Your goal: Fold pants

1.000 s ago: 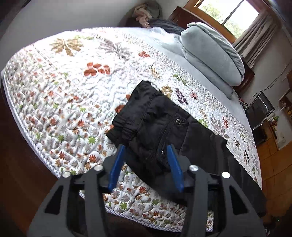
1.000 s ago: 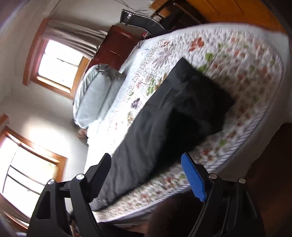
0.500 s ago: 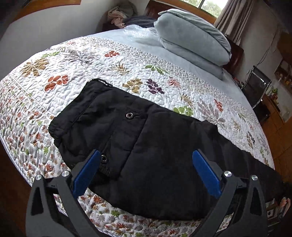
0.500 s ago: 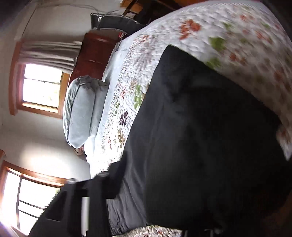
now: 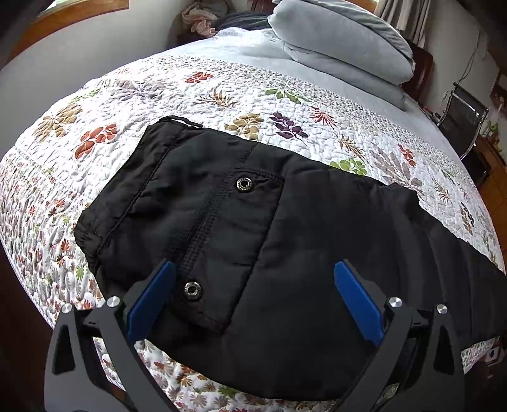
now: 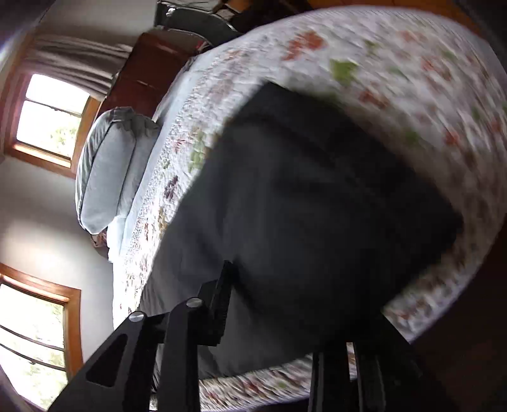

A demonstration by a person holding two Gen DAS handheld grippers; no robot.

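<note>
Black pants (image 5: 285, 241) lie flat along the near edge of a bed with a floral quilt (image 5: 190, 92). The waistband is at the left, a back pocket with two snaps faces up, and the legs run off to the right. My left gripper (image 5: 253, 291) is open and empty, just above the seat of the pants. In the blurred right wrist view the pants (image 6: 317, 206) fill the middle. My right gripper (image 6: 285, 317) is wide open over them, one finger (image 6: 221, 304) above the cloth, the other at the bed's edge.
Grey pillows (image 5: 342, 38) and a pile of clothes (image 5: 202, 19) lie at the head of the bed. A metal chair (image 5: 462, 117) stands beyond the far right side. Windows (image 6: 50, 117) are in the wall. A wooden floor lies below the bed's edge.
My left gripper has opened and let go of the bunched waistband; the pants now lie spread flat. My right gripper has moved in close over the pants.
</note>
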